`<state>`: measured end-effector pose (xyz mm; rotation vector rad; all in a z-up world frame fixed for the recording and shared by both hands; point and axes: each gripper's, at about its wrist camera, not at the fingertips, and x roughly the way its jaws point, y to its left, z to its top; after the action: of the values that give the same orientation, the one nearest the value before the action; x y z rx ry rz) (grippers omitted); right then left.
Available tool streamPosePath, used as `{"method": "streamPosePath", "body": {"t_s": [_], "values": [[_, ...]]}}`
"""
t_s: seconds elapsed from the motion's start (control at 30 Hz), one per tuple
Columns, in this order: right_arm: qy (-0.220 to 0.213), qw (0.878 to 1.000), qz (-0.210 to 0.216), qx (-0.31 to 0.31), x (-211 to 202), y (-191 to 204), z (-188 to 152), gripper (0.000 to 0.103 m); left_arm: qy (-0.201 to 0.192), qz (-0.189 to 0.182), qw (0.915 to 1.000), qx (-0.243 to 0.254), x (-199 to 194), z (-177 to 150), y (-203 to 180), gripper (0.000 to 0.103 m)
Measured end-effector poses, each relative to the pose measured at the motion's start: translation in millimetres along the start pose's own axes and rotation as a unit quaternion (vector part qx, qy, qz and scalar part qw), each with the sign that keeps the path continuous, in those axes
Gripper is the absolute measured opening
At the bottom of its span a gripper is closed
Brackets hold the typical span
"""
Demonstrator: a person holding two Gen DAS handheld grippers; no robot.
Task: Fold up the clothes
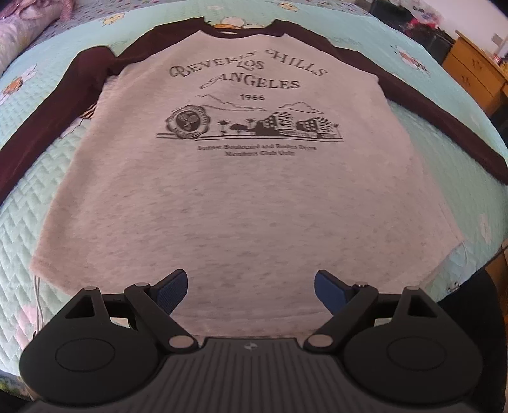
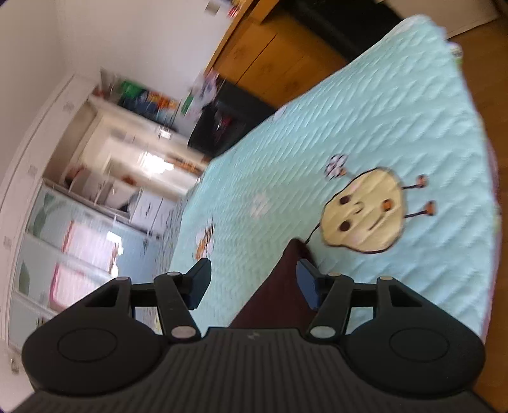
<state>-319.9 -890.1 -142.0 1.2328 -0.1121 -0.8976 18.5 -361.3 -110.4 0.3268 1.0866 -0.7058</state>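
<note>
A grey raglan shirt point(image 1: 241, 190) with dark maroon sleeves and a black "Beverly Hills Los Angeles" print lies flat, front up, on the bed. Its left sleeve point(image 1: 47, 127) and right sleeve point(image 1: 444, 127) spread outward and toward me. My left gripper point(image 1: 250, 286) hangs open over the shirt's near hem, with nothing between its blue pads. In the right wrist view, my right gripper point(image 2: 254, 276) stands open and tilted. The maroon sleeve end point(image 2: 279, 295) lies loose between its jaws, close to the right finger, and no pad presses on it.
A mint quilted bedspread point(image 1: 31, 206) with flower and bee pictures point(image 2: 365, 213) covers the bed. A wooden dresser point(image 1: 473, 73) stands beyond the bed's right side. White shelves point(image 2: 95, 159) line the wall. A bundle of pink and lilac fabric point(image 1: 19, 28) lies at the far left.
</note>
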Motion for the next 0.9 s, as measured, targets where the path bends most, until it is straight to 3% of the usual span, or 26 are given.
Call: {"method": "streamPosePath", "body": {"t_s": [0.13, 0.27, 0.37, 0.4, 0.47, 0.6, 0.67, 0.73, 0.77, 0.9], "values": [[0.017, 1.000, -0.022, -0.002, 24, -5, 5, 0.062, 0.004, 0.011, 0.9999, -0.001, 1, 1, -1, 0.090], [0.016, 0.997, -0.070, -0.033, 35, -1, 2, 0.061, 0.009, 0.018, 0.9998, 0.003, 3, 3, -5, 0.090], [-0.035, 0.996, -0.069, -0.045, 14, 1, 0, 0.064, 0.010, 0.022, 0.9997, 0.009, 3, 5, -7, 0.090], [-0.051, 0.995, -0.068, -0.057, 9, 1, -1, 0.070, 0.011, 0.022, 0.9996, 0.009, 4, 6, -7, 0.090], [-0.022, 0.994, -0.092, -0.064, 18, -8, 0, 0.071, 0.010, 0.023, 0.9996, 0.009, 5, 8, -8, 0.090], [0.006, 0.995, -0.058, -0.080, 32, -10, -8, 0.071, 0.007, 0.018, 0.9998, 0.010, 6, 11, -13, 0.090], [0.049, 0.994, -0.038, -0.092, 46, -3, -15, 0.059, 0.007, 0.016, 0.9997, 0.015, 6, 10, -15, 0.090], [0.063, 0.989, -0.058, -0.121, 57, 7, -25, 0.035, 0.008, 0.016, 0.9997, 0.016, 5, 8, -16, 0.090], [0.063, 0.989, -0.064, -0.119, 60, 9, -25, 0.013, 0.009, 0.017, 0.9997, 0.016, 5, 7, -15, 0.090], [0.032, 0.986, -0.059, -0.152, 54, 34, -15, 0.012, 0.006, 0.027, 0.9996, 0.003, 4, 8, -8, 0.090]]}}
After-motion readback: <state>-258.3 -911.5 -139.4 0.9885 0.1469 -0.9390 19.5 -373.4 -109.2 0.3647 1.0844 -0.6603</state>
